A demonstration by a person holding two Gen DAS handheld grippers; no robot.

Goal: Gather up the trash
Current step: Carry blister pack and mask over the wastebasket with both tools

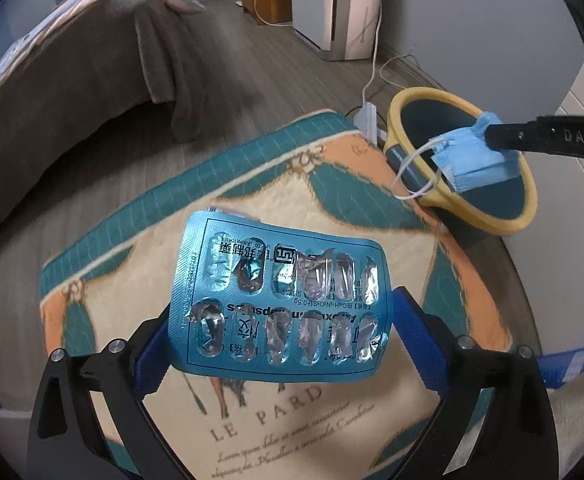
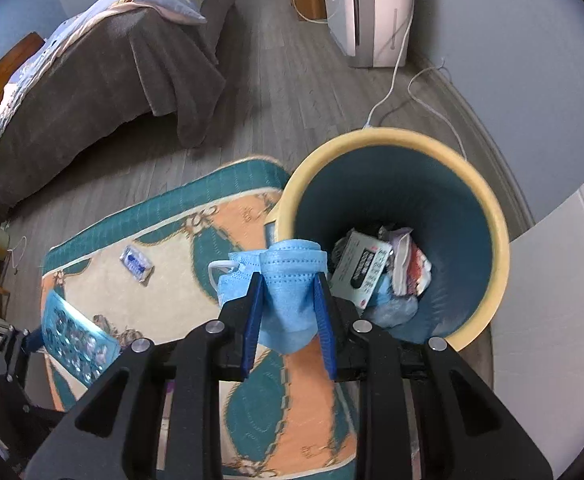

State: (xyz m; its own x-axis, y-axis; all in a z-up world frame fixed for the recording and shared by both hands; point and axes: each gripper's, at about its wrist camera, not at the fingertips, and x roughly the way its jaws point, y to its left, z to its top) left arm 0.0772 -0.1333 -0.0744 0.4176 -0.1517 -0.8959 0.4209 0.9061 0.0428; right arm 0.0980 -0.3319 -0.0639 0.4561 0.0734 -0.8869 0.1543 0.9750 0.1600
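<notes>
Jaws hover over patterned rug [image 2: 164, 224], wood floor [image 2: 292, 92], bed [image 2: 104, 80].

Blister pack [image 1: 280, 304] teal-blue with silver foil pockets, face mask [image 2: 288, 280] light blue, bin [image 2: 488, 216] yellow-rimmed, teal inside, rug [image 1: 132, 264] cream, teal, orange ornament.

Home bedroom: bed [image 2: 104, 76] w/ blanket, rug [image 1: 132, 248], wood floor [image 2: 292, 92].
</notes>
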